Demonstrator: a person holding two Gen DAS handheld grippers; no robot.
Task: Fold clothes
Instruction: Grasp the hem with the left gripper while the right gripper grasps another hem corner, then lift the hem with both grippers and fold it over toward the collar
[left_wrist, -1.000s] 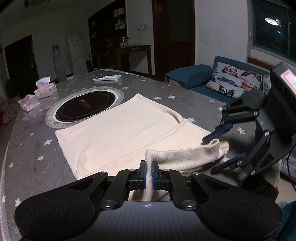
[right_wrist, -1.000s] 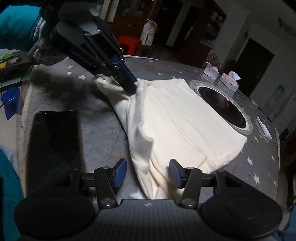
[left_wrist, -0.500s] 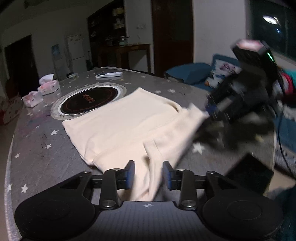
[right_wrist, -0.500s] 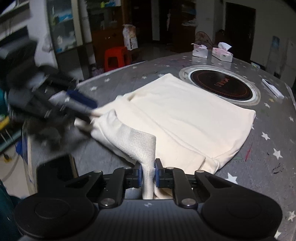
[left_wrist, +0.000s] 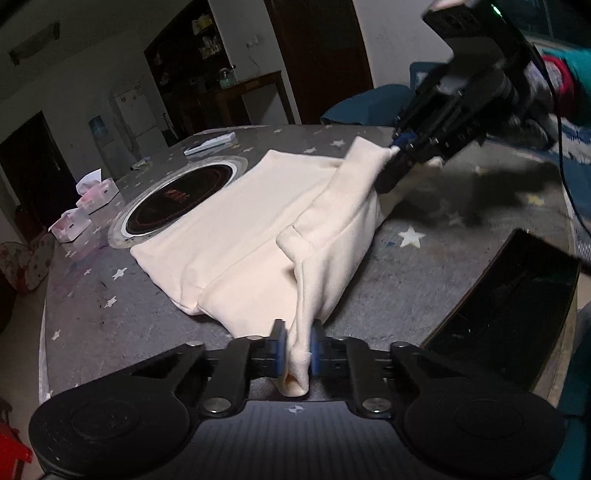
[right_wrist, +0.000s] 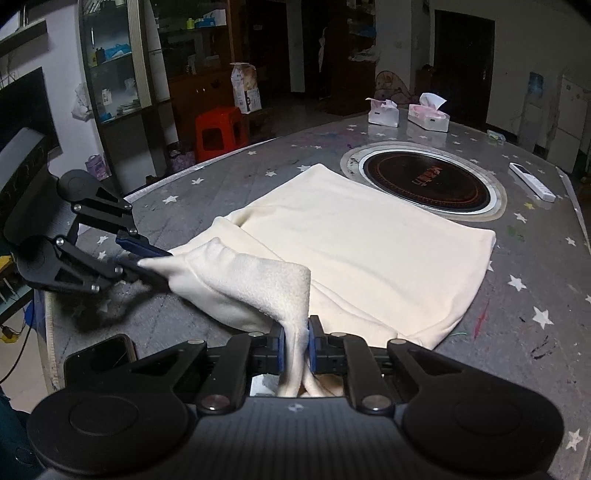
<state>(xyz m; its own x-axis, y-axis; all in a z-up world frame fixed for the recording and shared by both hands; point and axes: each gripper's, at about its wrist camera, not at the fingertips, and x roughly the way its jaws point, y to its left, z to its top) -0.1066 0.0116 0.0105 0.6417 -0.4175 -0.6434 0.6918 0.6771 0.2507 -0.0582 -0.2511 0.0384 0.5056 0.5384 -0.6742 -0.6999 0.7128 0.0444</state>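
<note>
Presently listed: one cream garment (right_wrist: 369, 251), mostly flat on the star-patterned table (right_wrist: 535, 295), near edge lifted. Two grippers: left gripper (left_wrist: 297, 349) clamped on one fold of the near edge; right gripper (right_wrist: 296, 345) clamped on another. One round inset hob (right_wrist: 424, 181), touched by the garment's far edge. Two tissue boxes (right_wrist: 428, 116). One white remote (right_wrist: 532, 181). One dark slab (left_wrist: 506, 310), seemingly a phone.
</note>
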